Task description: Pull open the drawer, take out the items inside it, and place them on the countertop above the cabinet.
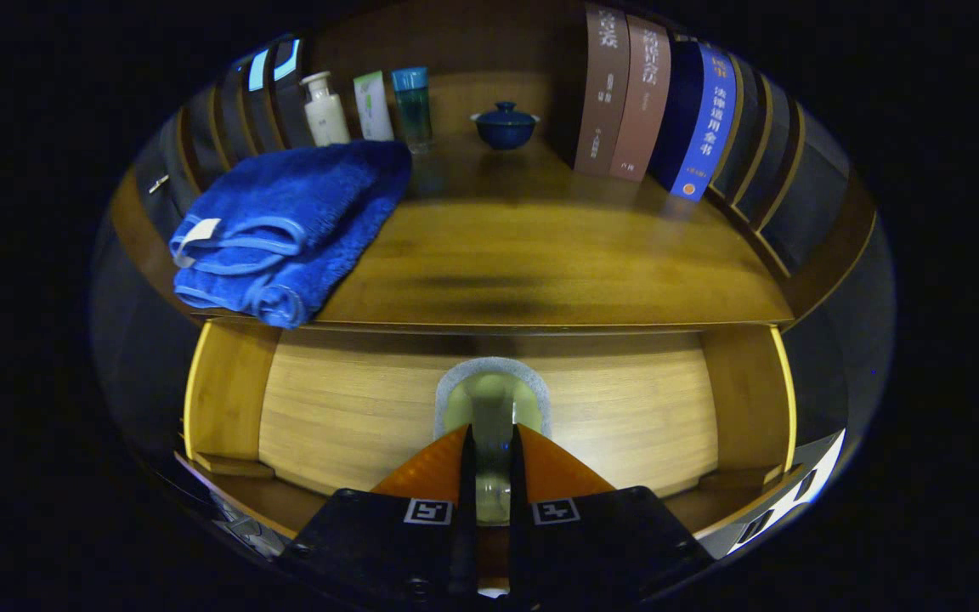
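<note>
Gripper [489,442] closed narrow on a pale object [492,399] over the open drawer [345,416].

What the object is stays hard to tell: a greenish, translucent body with a grey rim, its lower part hidden between the two orange fingers [430,467], which press on it from both sides. On the countertop [540,255] above, a folded blue towel [285,225] overhangs the left front edge; along the back edge stand a white bottle [325,109], a tube [373,105], a teal bottle [413,106], a lidded blue bowl [504,126], then books [659,110] at the right.
</note>
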